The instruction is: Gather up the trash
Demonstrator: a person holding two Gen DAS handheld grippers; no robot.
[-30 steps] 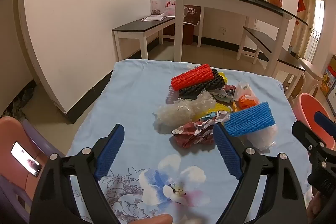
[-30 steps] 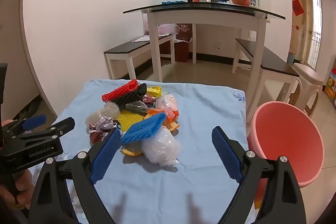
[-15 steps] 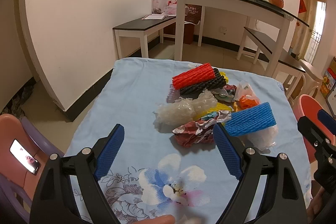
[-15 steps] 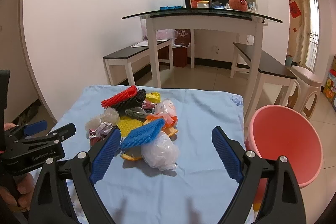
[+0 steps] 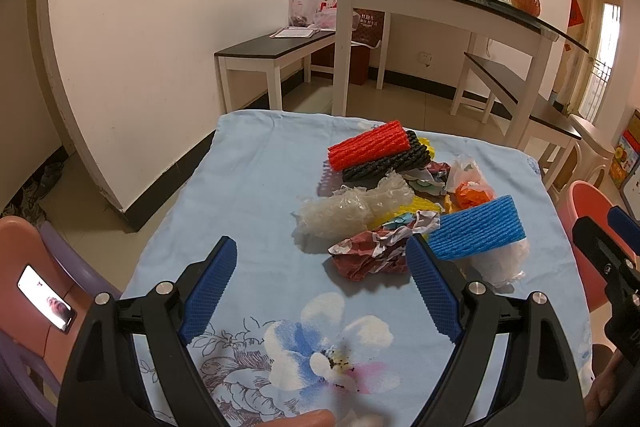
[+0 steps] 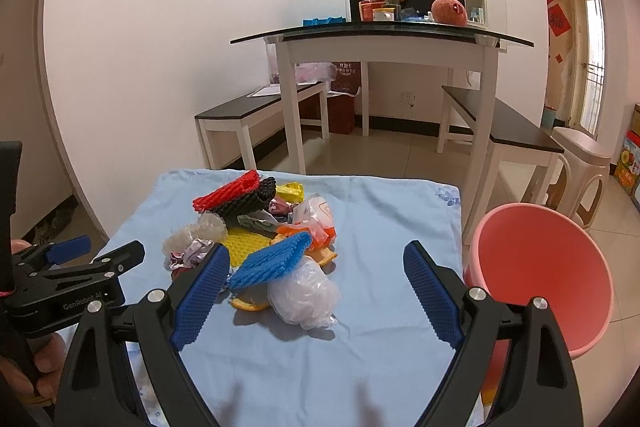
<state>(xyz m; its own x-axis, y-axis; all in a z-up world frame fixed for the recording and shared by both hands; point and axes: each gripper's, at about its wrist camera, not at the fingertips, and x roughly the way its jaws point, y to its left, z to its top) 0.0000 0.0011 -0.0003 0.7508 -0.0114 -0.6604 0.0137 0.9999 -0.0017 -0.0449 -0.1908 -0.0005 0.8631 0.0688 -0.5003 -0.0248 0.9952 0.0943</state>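
Both grippers hang over the near edge of the worktop (image 6: pixel 384 211) with their jaws spread wide and nothing between them: the left gripper (image 5: pixel 320 287) faces the near-left side of the trash pile (image 5: pixel 404 203), the right gripper (image 6: pixel 316 291) its near-right side. The pile sits around the middle of the worktop, toward the right edge, and the pink bin (image 6: pixel 540 267) stands on the floor just off that edge.

The pieces lie tangled and overlapping. The blue foam net (image 6: pixel 272 259) rests across the clear plastic wad (image 6: pixel 304 291), so a pinch on either would likely drag the other, and a loose piece could fall beside the bin rather than in it. The plastic is soft and slippery and may squeeze out of a shallow grip. A low reach could also catch the cloth and pull the whole pile. With both grippers close together, they risk knocking each other.
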